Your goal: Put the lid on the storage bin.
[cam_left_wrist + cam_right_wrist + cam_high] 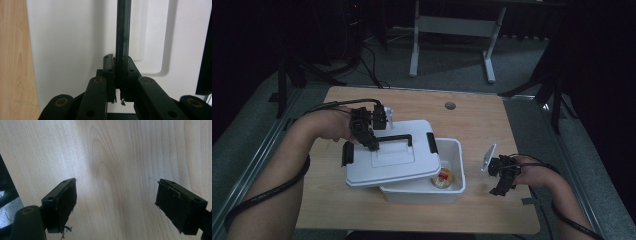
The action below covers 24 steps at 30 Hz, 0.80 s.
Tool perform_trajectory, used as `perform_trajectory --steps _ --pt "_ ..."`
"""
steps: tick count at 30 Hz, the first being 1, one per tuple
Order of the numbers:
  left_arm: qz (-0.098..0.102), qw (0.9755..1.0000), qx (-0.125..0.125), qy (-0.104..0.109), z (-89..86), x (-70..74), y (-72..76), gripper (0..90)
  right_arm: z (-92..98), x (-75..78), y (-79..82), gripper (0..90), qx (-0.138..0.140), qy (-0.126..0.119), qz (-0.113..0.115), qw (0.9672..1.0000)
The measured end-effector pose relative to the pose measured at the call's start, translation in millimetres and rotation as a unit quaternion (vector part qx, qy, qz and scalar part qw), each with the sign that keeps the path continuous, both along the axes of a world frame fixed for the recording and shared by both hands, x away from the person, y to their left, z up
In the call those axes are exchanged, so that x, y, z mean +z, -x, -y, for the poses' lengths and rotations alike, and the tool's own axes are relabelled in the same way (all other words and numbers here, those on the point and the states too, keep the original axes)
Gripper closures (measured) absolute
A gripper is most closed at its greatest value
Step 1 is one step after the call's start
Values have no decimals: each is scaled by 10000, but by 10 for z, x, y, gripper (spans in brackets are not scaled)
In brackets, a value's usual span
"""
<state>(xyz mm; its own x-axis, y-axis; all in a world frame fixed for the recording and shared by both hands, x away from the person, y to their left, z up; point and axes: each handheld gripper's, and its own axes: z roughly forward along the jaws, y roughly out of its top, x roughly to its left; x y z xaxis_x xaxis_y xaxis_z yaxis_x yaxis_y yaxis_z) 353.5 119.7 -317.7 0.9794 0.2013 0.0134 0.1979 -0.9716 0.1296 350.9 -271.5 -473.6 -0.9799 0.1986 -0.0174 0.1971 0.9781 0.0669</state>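
high view: left gripper (371,142) sits over the white rectangular plastic lid (392,156), jaws clamped on the lid's black bar handle (398,138). lid lies skewed on top of the white rectangular plastic storage box (452,170), covering the box's left and near part; right part of the box is uncovered. black latch clips show at the lid's left end (347,153) and right end (431,142). inside the uncovered corner of the box, a small round object with red and yellow colouring (443,178); too small to identify further. box stands on the light wooden table top (492,130), roughly centre.

left gripper view: looking down along the jaws; the black bar handle (123,37) runs straight up between the two pads, both pads pressed against it. white lid surface (72,45) behind, with its recessed panel edge to the right; strip of wooden table (12,50) at the left edge.

right gripper (504,178), high view: well apart from the box, to its right, over bare table.

right gripper view: jaws stand wide apart, nothing between them, wood grain of the table (115,157) beneath.
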Motion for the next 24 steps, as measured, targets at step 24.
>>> perform_trajectory --steps 24 --pt "37 9980 -623 45 689 -130 -74 833 -3 -37 20 165 4 -14 -58 10000"
